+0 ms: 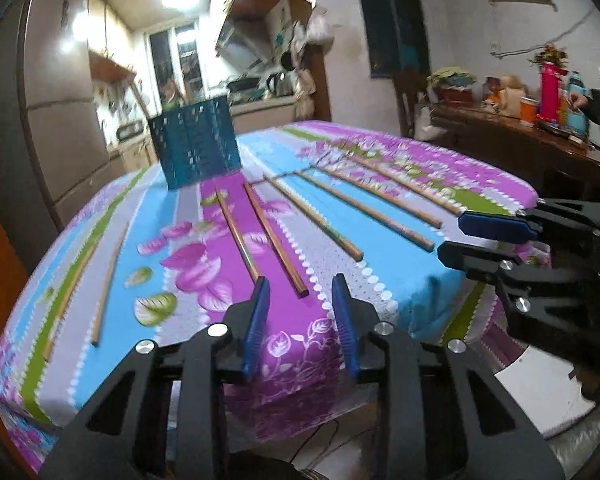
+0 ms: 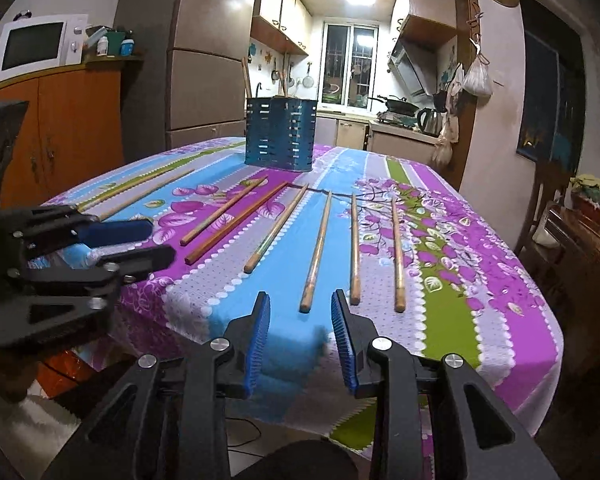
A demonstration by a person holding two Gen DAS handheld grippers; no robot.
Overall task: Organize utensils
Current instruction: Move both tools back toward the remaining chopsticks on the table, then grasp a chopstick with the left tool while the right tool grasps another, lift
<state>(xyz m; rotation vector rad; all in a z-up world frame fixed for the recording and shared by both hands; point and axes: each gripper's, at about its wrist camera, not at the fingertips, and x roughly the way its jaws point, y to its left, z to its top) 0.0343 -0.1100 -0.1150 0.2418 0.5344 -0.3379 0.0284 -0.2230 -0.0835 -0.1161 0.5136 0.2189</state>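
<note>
Several wooden chopsticks lie side by side on the flowered tablecloth. At the far end stands a blue slotted holder with a few chopsticks upright in it. My left gripper hovers open at the near table edge. The thick end of a reddish chopstick lies in line with its gap, and the blue pads stand clear of it. My right gripper is open too. A pale chopstick ends between its tips, untouched. Each gripper shows from the side in the other view, left gripper and right gripper.
Two more chopsticks lie apart near the table's left side. A fridge and a microwave on an orange cabinet stand behind. A sideboard with bottles is on the right, where a person's hand reaches.
</note>
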